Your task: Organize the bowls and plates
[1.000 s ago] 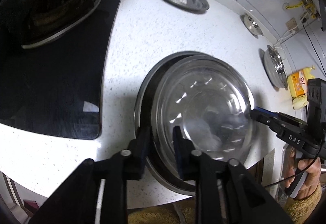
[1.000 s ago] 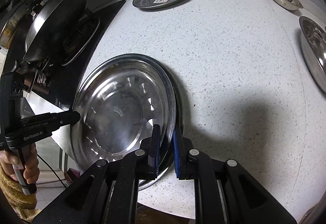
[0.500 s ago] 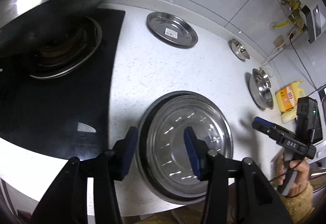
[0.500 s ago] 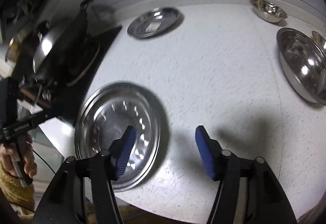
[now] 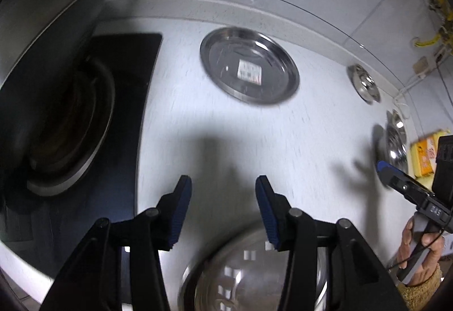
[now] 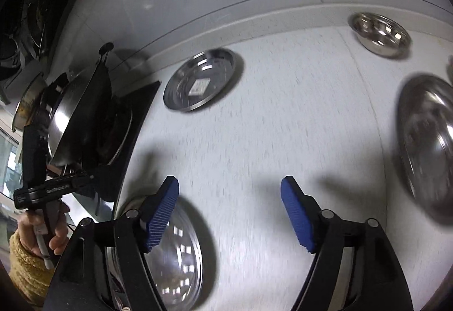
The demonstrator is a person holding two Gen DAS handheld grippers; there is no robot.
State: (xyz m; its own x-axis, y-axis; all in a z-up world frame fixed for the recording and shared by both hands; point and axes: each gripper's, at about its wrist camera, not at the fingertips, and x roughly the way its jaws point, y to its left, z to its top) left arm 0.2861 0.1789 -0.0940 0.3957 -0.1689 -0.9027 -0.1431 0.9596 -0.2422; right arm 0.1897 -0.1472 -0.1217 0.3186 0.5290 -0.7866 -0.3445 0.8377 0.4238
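Observation:
My left gripper (image 5: 223,209) is open and empty above the white counter, just beyond the stacked steel plates (image 5: 254,274) at the near edge. My right gripper (image 6: 229,212) is open and empty, with the same stack (image 6: 175,260) below its left finger. A steel plate with a sticker (image 5: 249,64) lies farther back; it also shows in the right wrist view (image 6: 202,79). A small steel bowl (image 6: 379,33) sits by the back wall. A large steel bowl (image 6: 427,147) sits at the right.
A black stove top (image 5: 70,124) with a burner and a wok (image 6: 73,110) is on the left. The tiled wall runs behind the white counter (image 6: 297,118). A yellow bottle (image 5: 424,152) stands at the far right. The right gripper shows in the left view (image 5: 407,189).
Both grippers opened and let go of the large plate, leaving it on the stack. Both then lifted and tilted toward the back of the counter.

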